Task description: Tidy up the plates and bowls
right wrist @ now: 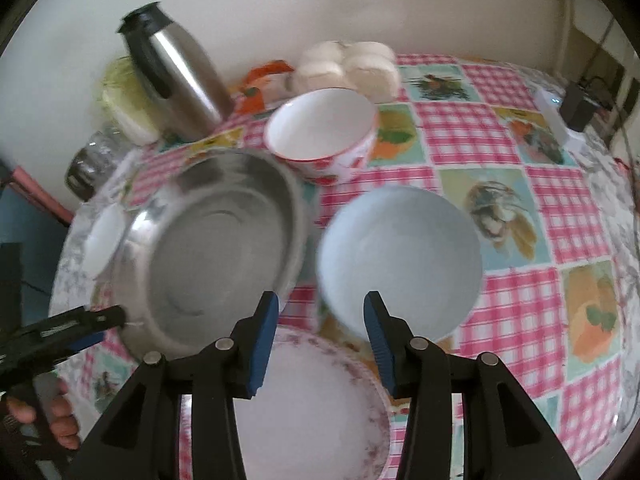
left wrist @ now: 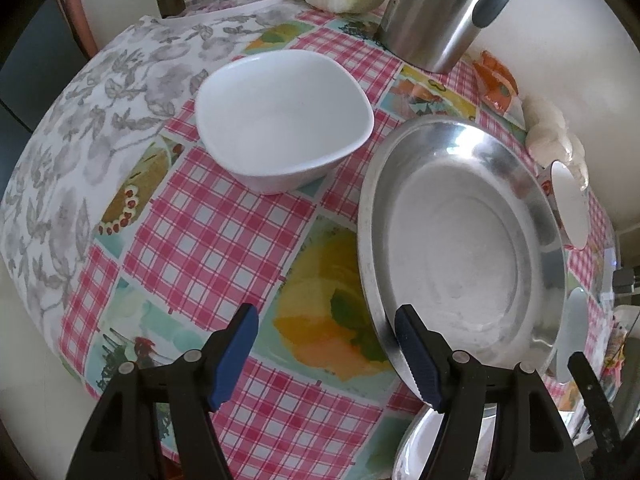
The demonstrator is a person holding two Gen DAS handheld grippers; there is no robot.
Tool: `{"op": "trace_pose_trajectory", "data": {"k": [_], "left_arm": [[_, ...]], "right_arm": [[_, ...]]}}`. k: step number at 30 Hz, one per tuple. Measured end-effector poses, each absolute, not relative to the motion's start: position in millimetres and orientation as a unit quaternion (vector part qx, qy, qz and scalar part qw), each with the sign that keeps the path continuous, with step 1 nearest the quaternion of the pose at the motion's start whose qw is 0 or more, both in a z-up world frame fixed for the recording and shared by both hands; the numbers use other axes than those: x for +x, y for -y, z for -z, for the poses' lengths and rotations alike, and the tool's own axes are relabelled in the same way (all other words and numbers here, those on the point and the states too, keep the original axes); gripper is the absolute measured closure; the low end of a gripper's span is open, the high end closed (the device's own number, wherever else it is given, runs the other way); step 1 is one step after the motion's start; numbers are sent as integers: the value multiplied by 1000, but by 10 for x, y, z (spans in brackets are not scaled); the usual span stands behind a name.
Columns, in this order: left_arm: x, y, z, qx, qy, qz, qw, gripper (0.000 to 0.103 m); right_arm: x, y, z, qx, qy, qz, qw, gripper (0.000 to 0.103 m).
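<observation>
While both hand-held grippers [left wrist: 326,354] [right wrist: 320,344] gape, round steel plate [left wrist: 460,248] flanks squarish white bowl [left wrist: 280,120].

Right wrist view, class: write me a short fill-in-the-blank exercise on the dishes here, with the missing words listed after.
1. The steel plate is made of ____.
2. The bowl with red rim stands ____ the pale blue bowl.
3. The floral plate lies ____ the right gripper.

Missing words: metal; behind; below

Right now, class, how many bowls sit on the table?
3. A white squarish bowl at the far left, a pale blue bowl by the right gripper, and a red-patterned bowl behind it. Others may be hidden.
</observation>
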State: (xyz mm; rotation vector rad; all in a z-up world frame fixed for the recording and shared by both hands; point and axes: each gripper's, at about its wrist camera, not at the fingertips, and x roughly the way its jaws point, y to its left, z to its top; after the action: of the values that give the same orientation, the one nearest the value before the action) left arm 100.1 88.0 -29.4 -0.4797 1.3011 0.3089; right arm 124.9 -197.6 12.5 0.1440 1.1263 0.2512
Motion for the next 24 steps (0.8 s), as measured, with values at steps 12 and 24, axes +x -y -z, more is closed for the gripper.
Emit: {"op": "trace_pose_trajectory", "data": {"k": [12, 24], "left_arm": [[1124, -835, 413, -210, -610, -142, 751, 29], [1087, -805, 219, -191, -593, -144, 769, 29]], "right_arm": [[1278, 1904, 36, 49, -544, -110, 830, 57], [1217, 1899, -134, 56, -527, -113, 840, 57]]}}
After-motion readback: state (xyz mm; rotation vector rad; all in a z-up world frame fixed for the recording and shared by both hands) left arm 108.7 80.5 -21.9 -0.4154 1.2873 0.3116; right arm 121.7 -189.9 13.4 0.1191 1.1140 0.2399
